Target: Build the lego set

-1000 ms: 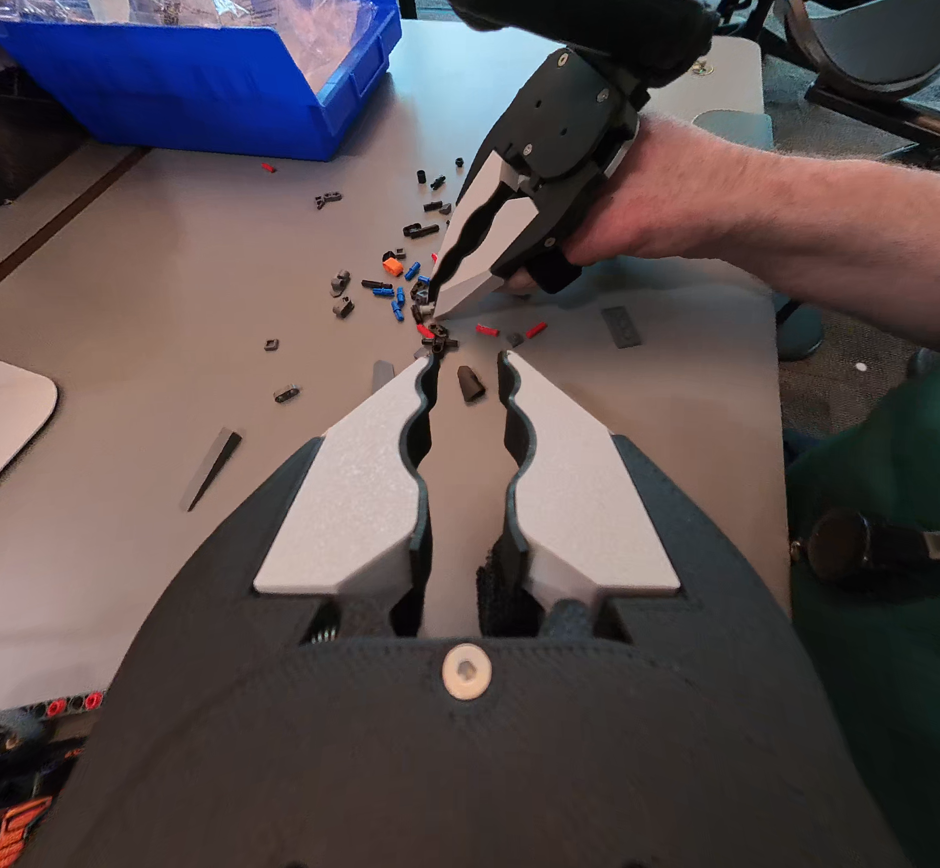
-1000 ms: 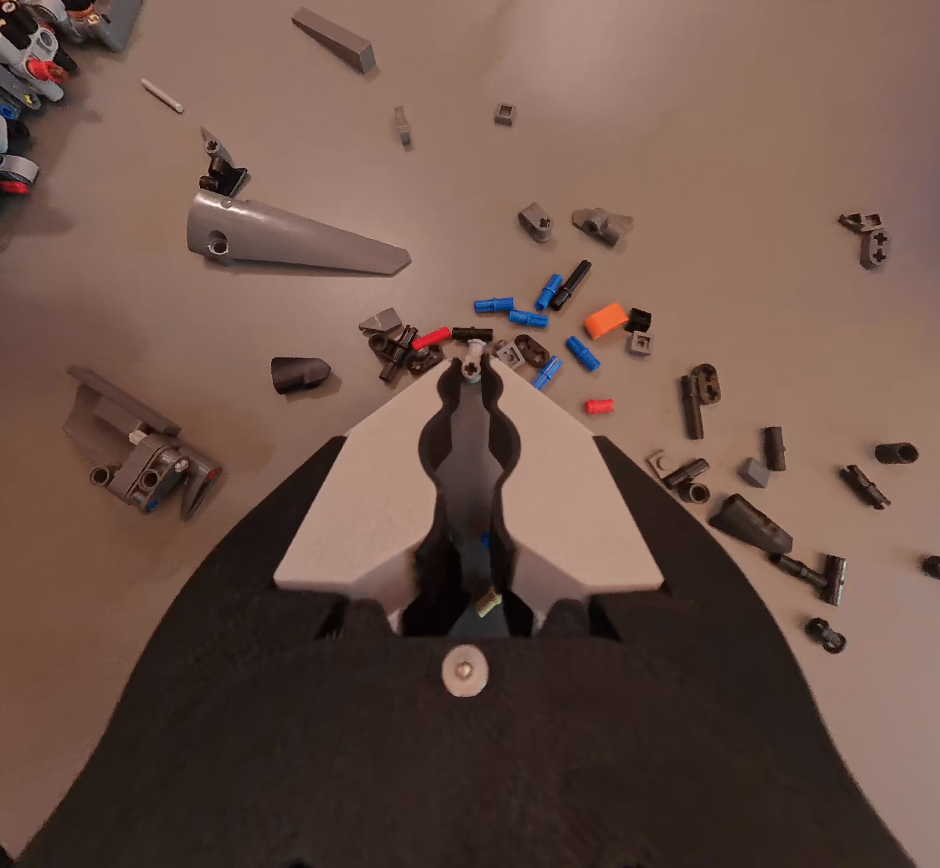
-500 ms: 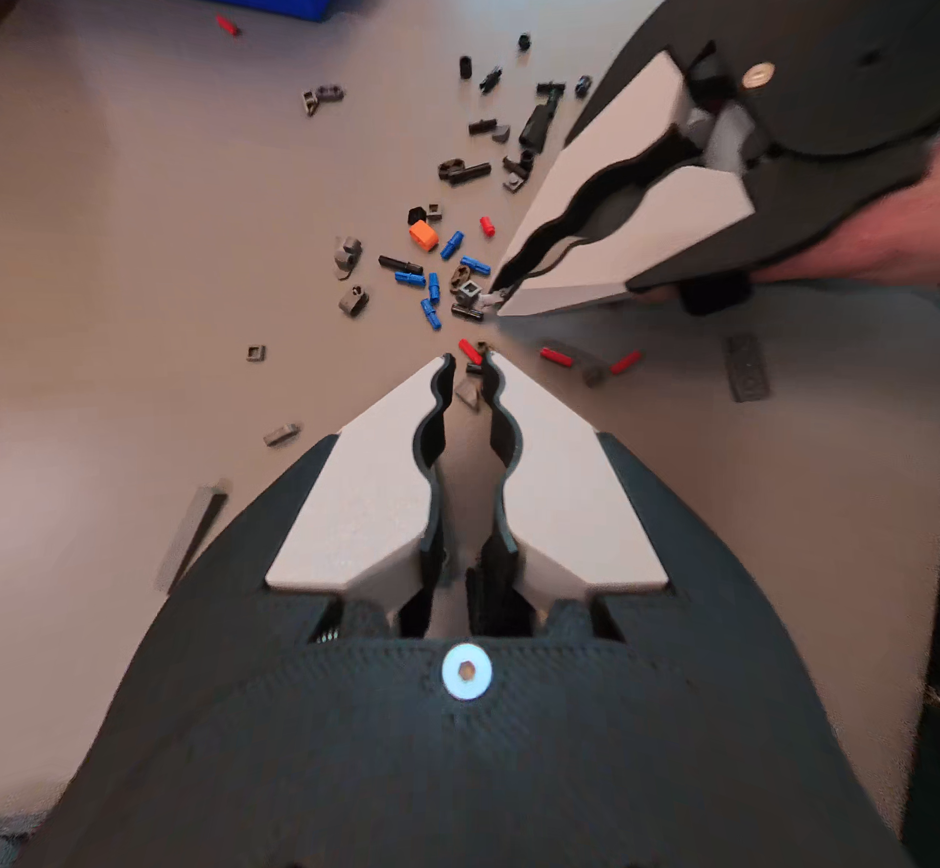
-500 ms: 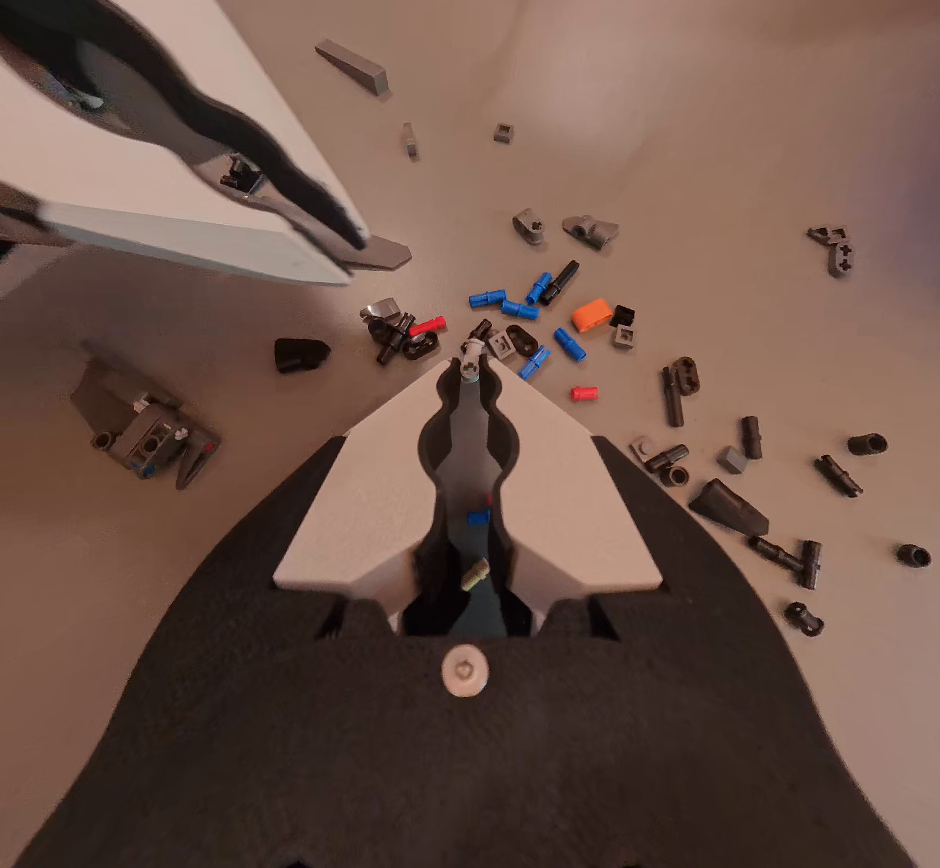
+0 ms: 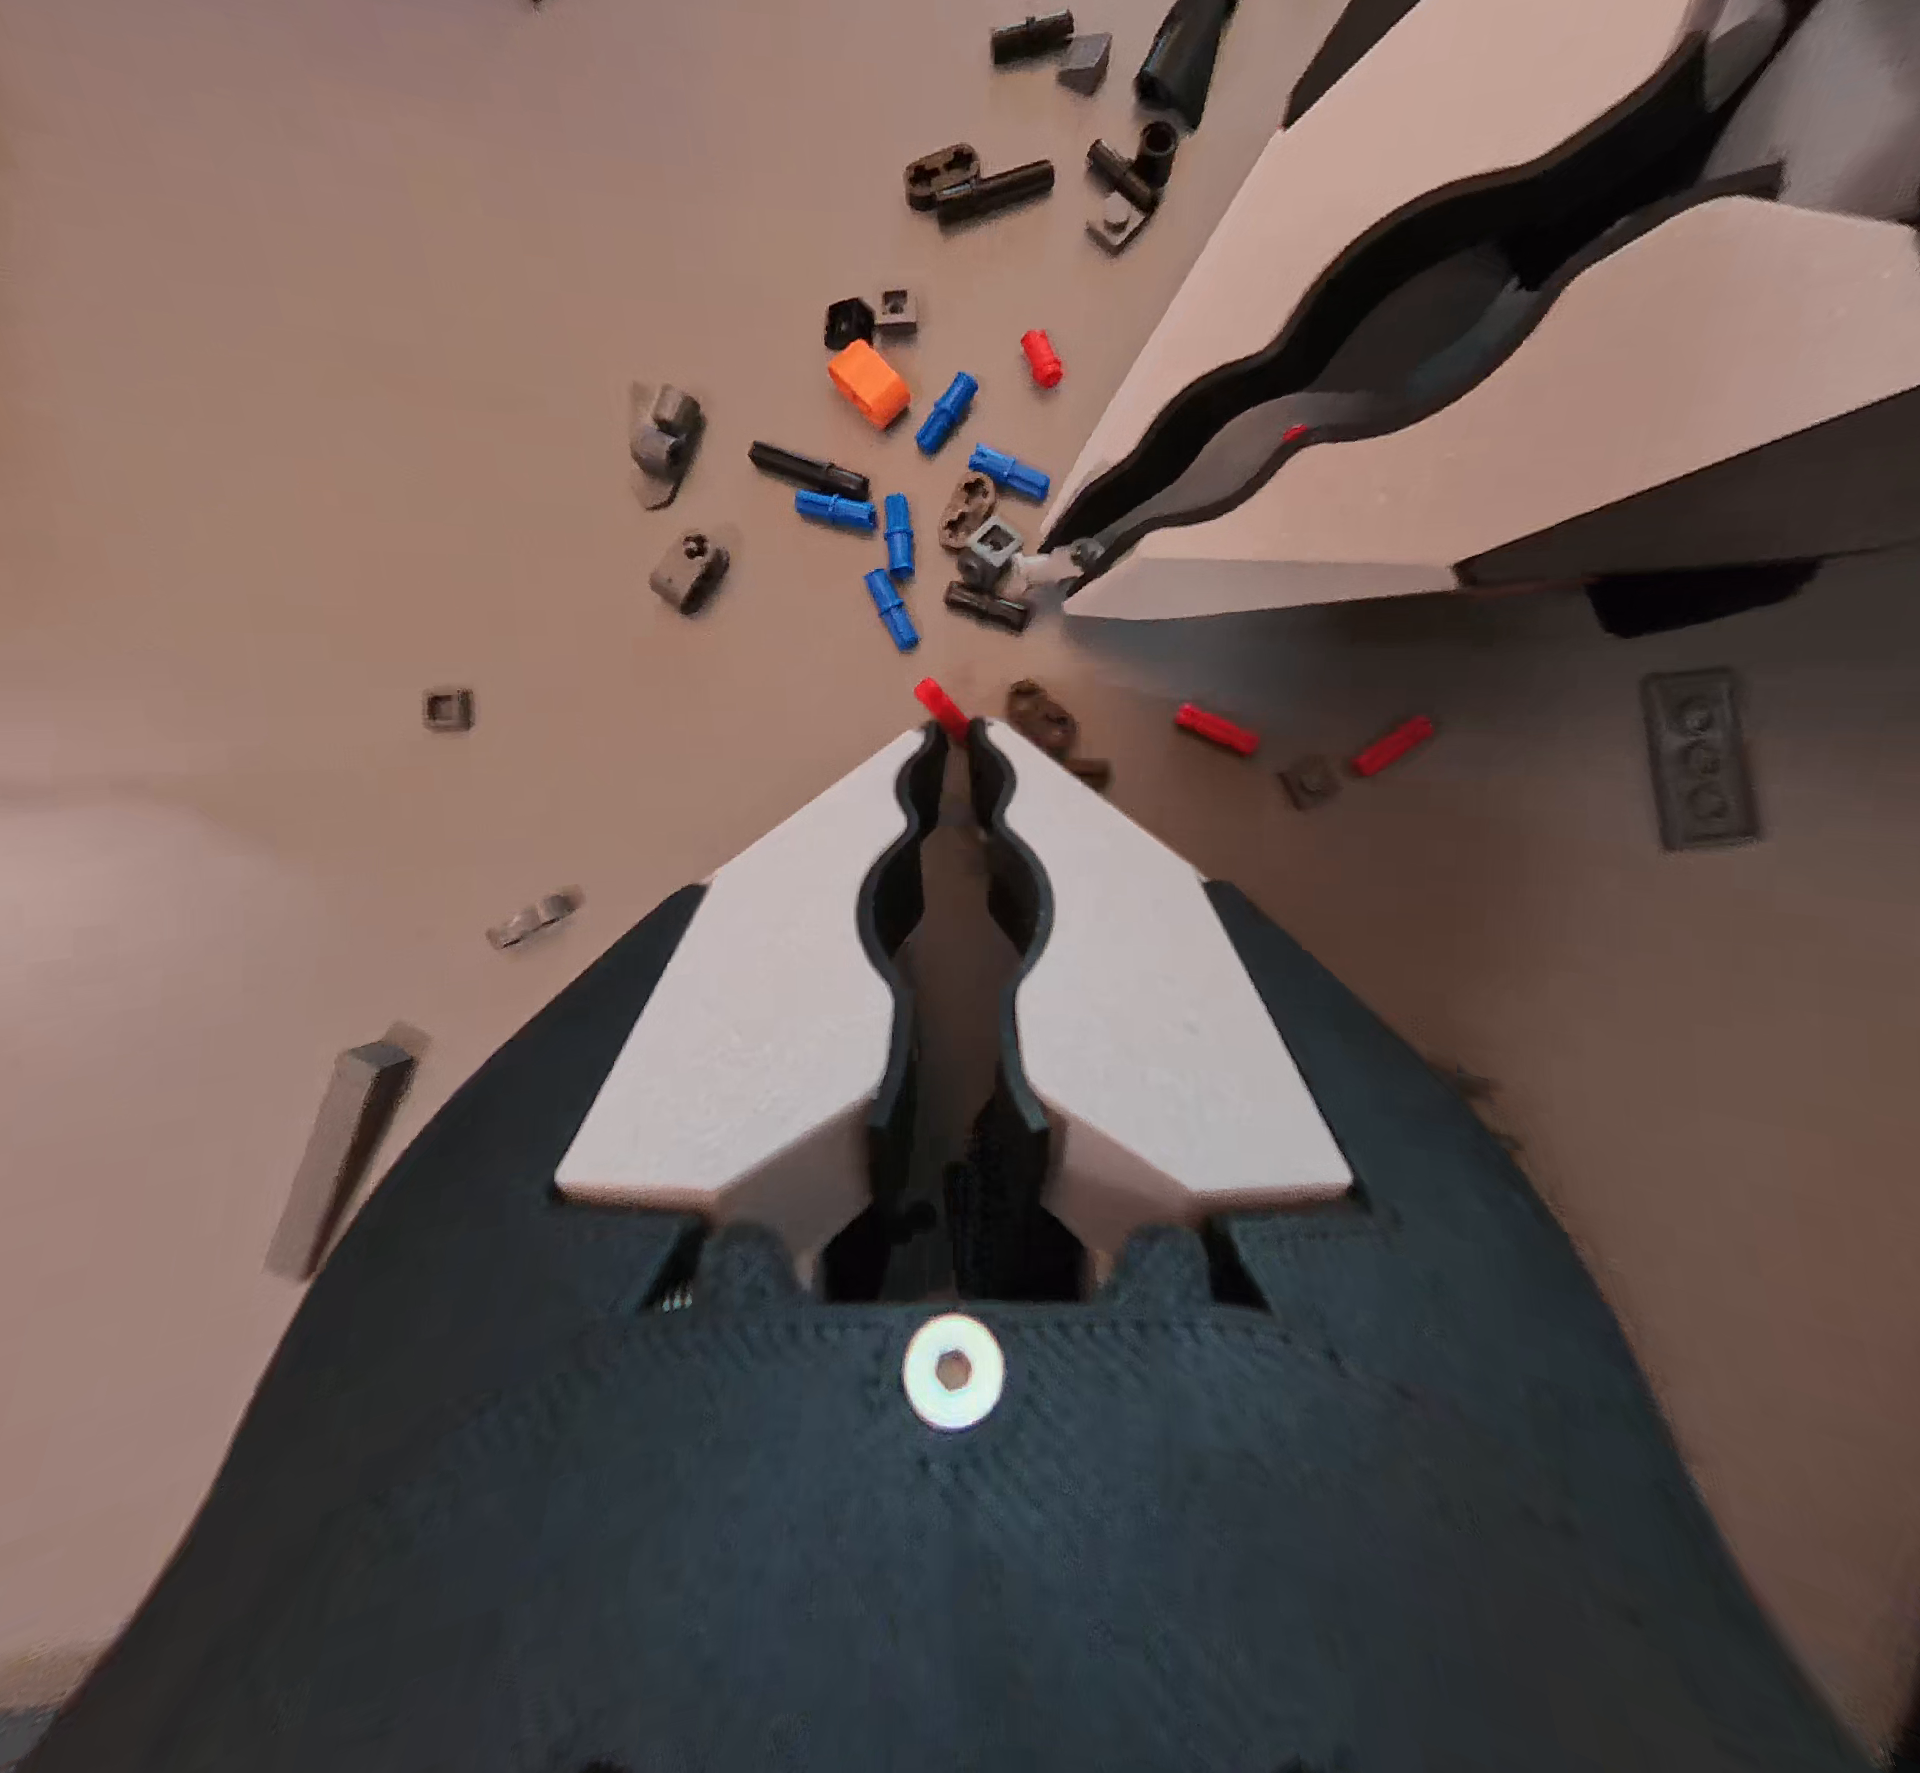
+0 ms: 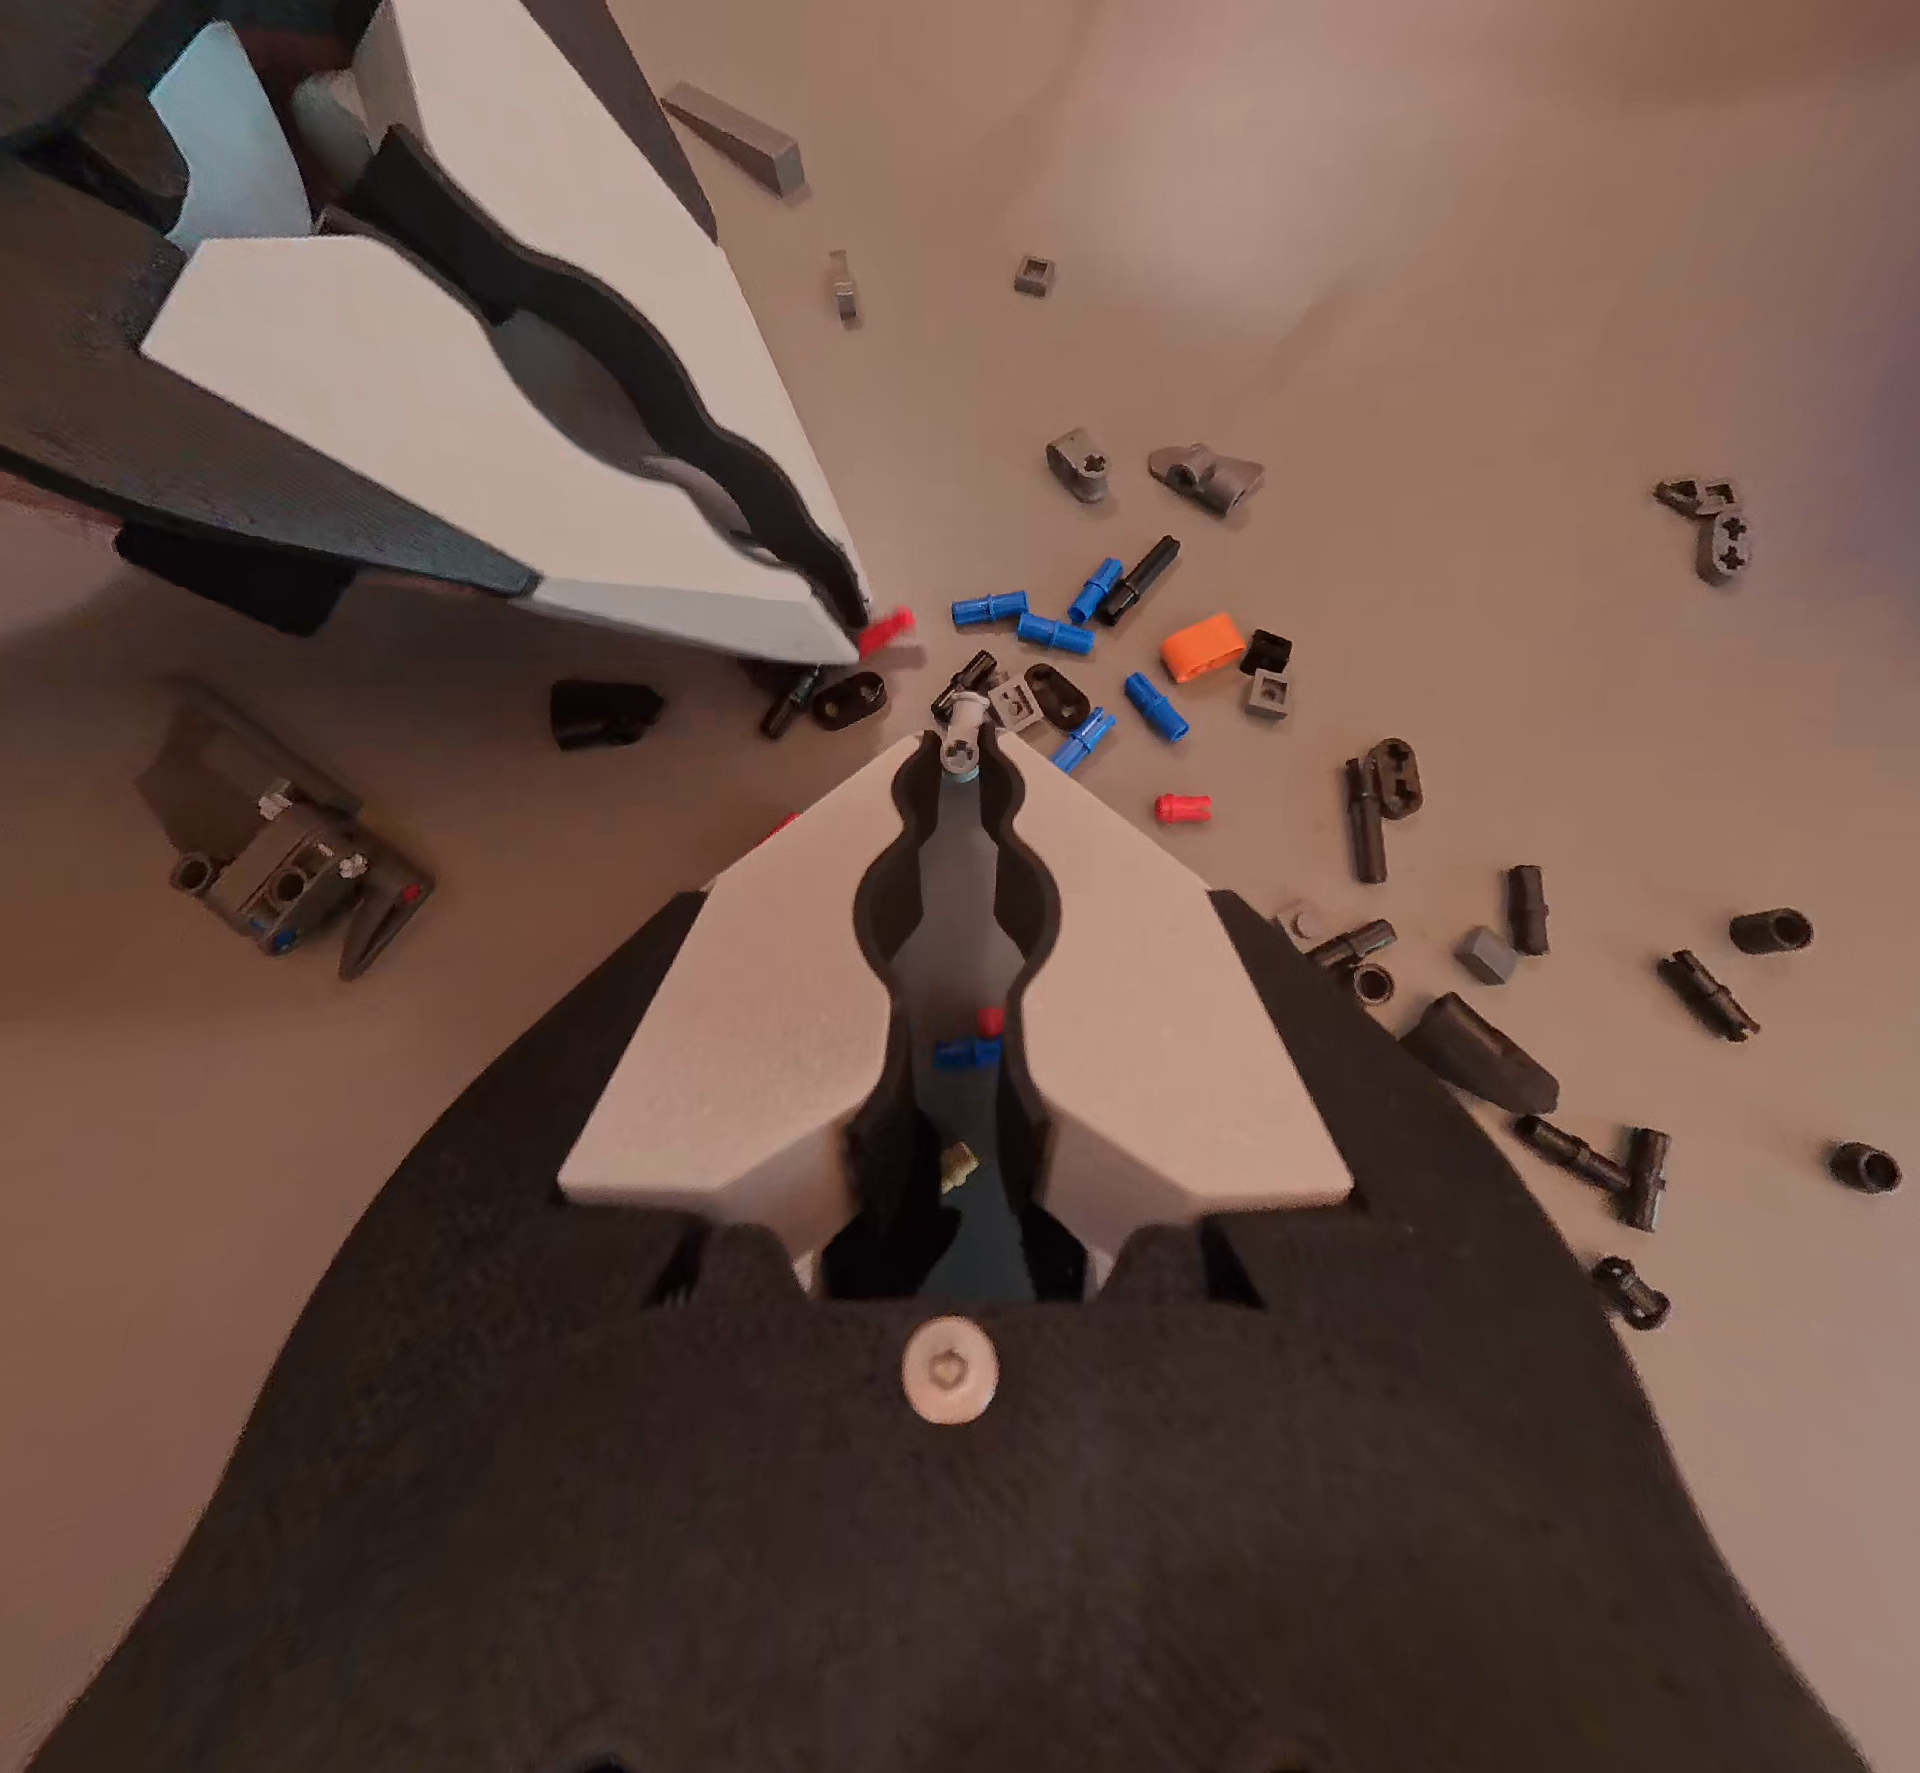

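Note:
Loose Lego pieces lie scattered on the grey table (image 5: 260, 373). My left gripper (image 5: 951, 734) is low over the pile and shut on a red pin (image 5: 940, 707), which sticks out past its tips. In the right wrist view the left gripper (image 6: 857, 627) comes in from the upper left with the red pin (image 6: 888, 627) at its tips. My right gripper (image 6: 961, 744) is shut on a pale grey pin (image 6: 964, 724). It also shows in the left wrist view (image 5: 1060, 562), at the right, tips close to a grey square piece (image 5: 992, 549).
An orange brick (image 6: 1203, 648), blue pins (image 6: 1055, 630) and black connectors (image 6: 1371, 809) lie around both tips. A small grey sub-assembly (image 6: 291, 876) sits at the left. A grey wedge (image 5: 332, 1152) and a flat grey plate (image 5: 1699, 757) lie farther out. Both grippers' tips are close together, under 4 cm apart. The right tips stand about 5 centimeters off the orange brick (image 6: 1203, 648). Look for it in the left wrist view (image 5: 875, 376) too.
My left gripper has dropped down and forward into the pile and closed from open onto the red pin. The right gripper has kept hold of the pale grey pin.

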Demonstrator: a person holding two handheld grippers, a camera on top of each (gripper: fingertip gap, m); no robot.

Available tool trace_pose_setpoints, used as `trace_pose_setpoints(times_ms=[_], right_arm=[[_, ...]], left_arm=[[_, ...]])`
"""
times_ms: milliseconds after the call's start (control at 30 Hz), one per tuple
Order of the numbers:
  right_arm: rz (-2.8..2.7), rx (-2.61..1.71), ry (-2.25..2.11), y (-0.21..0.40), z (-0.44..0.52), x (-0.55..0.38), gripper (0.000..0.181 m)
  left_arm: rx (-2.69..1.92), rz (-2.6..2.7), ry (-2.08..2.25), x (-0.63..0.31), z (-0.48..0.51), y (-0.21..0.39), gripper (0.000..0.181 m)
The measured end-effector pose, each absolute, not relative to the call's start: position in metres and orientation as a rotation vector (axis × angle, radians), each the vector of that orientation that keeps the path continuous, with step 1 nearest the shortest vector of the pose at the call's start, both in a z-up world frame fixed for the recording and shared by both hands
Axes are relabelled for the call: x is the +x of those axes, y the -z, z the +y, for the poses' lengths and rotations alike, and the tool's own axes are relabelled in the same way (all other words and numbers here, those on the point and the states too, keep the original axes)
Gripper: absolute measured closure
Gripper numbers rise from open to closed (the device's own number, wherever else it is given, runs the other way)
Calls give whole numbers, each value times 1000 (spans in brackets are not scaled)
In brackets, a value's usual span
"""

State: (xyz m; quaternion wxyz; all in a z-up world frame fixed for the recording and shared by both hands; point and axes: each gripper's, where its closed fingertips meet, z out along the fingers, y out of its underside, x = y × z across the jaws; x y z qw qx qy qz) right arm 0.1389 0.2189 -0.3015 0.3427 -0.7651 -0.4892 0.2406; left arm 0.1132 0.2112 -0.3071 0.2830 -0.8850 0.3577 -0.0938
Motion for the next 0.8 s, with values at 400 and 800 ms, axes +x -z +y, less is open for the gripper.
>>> trace_pose_setpoints(times_ms=[400, 800], right_arm=[[-1270, -1979, -640, 300, 219, 138, 176], [-1262, -1990, -627, 301, 221, 147, 176]], left_arm=[[-2349, 1081, 254, 115, 211, 309, 166], [-2062, 1526, 106, 122, 216, 302, 170]])
